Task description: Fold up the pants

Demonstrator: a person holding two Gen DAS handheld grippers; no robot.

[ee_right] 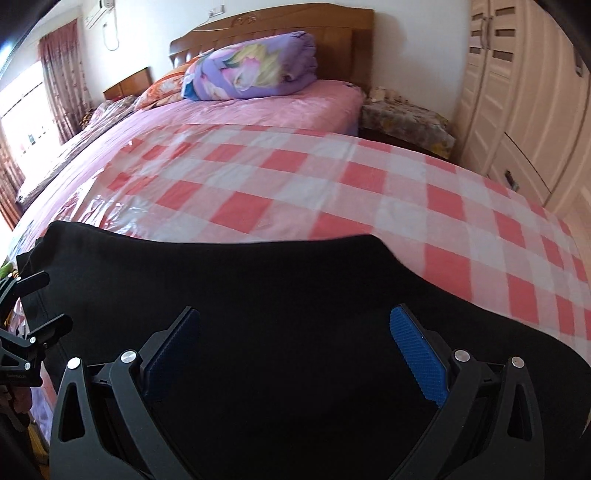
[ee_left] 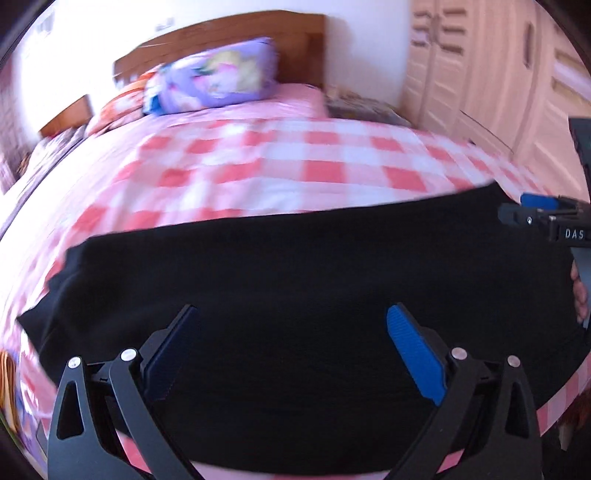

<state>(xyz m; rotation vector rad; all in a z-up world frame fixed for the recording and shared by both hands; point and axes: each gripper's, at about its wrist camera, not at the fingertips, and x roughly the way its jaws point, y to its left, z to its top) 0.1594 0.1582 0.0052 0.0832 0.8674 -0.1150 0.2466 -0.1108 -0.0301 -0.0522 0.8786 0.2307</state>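
Note:
Black pants (ee_left: 295,280) lie flat across the near end of a bed covered by a pink-and-white checked sheet (ee_left: 266,166). My left gripper (ee_left: 293,314) hangs over them with its blue pads (ee_left: 417,358) wide apart and nothing pinched between them. In the right wrist view the same pants (ee_right: 258,295) spread below my right gripper (ee_right: 295,314), which is also open over the cloth with nothing held. The right gripper shows at the right edge of the left wrist view (ee_left: 532,214), and the left gripper at the left edge of the right wrist view (ee_right: 40,302).
A rolled purple floral quilt (ee_right: 255,66) and pillows sit at the wooden headboard (ee_right: 280,26). A cloth-covered bedside stand (ee_right: 406,118) is right of the bed, with cream wardrobe doors (ee_right: 524,110) beyond. A curtained window (ee_right: 22,122) is on the left.

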